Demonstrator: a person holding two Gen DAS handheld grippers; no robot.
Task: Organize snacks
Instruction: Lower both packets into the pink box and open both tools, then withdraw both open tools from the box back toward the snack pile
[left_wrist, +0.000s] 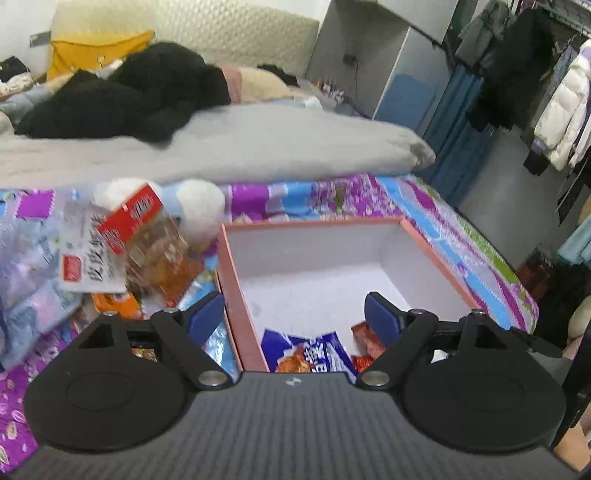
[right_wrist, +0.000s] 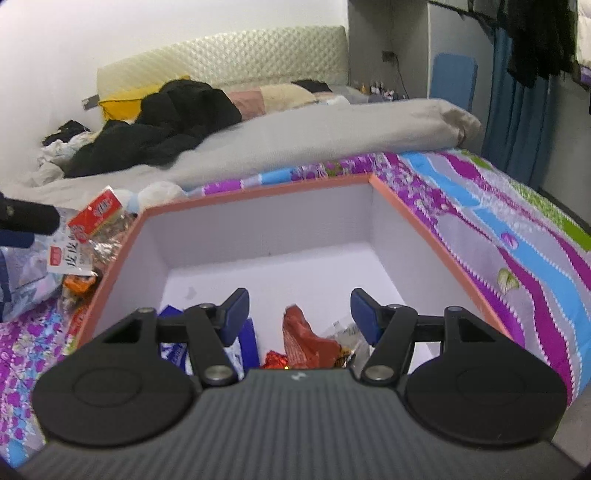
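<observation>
A pink-rimmed box (left_wrist: 236, 280) with a white inside stands on the patterned bedspread. In the left wrist view a blue snack bag (left_wrist: 310, 354) and small red packets (left_wrist: 369, 343) lie at its near end. My left gripper (left_wrist: 293, 315) is open wide with nothing between its fingers: one finger is outside the box's left wall, the other inside. My right gripper (right_wrist: 301, 312) hangs open inside the box (right_wrist: 424, 229), above a red-brown packet (right_wrist: 306, 339) that its pads do not touch. Left of the box, a pile holds a red-topped clear bag (left_wrist: 147, 232), a white bag (left_wrist: 88, 258) and an orange packet (left_wrist: 114, 306).
A white plush toy (left_wrist: 199, 206) lies behind the pile. A grey duvet (left_wrist: 258, 147) with black clothing (left_wrist: 140, 92) covers the bed beyond the box. The bed's edge runs down the right, with hanging coats (left_wrist: 561, 110) past it.
</observation>
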